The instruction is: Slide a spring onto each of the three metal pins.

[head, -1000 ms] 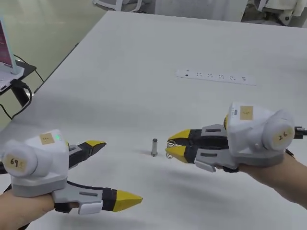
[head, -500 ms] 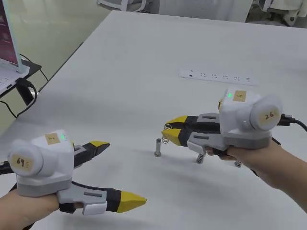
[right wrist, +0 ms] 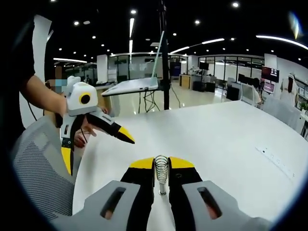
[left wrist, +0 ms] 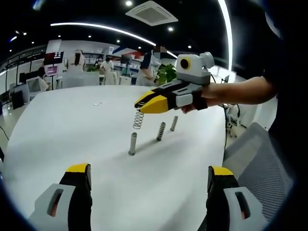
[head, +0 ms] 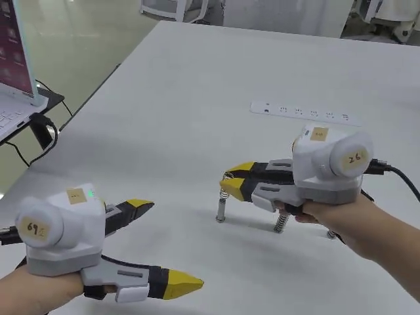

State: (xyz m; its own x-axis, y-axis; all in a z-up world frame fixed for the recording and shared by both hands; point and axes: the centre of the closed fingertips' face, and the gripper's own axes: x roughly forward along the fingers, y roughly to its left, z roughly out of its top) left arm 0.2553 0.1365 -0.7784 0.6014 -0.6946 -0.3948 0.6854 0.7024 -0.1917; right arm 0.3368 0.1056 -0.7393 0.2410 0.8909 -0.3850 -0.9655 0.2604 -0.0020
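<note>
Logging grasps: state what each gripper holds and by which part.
Right gripper pinches a spring by its upper end, between its tips. Left gripper is open, holding nothing.

Head view: the hand point(head: 328, 213) on the right claw point(head: 230, 184) covers most of the far pin point(head: 332, 234), only a sliver pokes out. The laptop point(head: 16, 65) is chopped by the left edge. Sockets on the power strip point(head: 305, 113) are too tiny to count.
</note>
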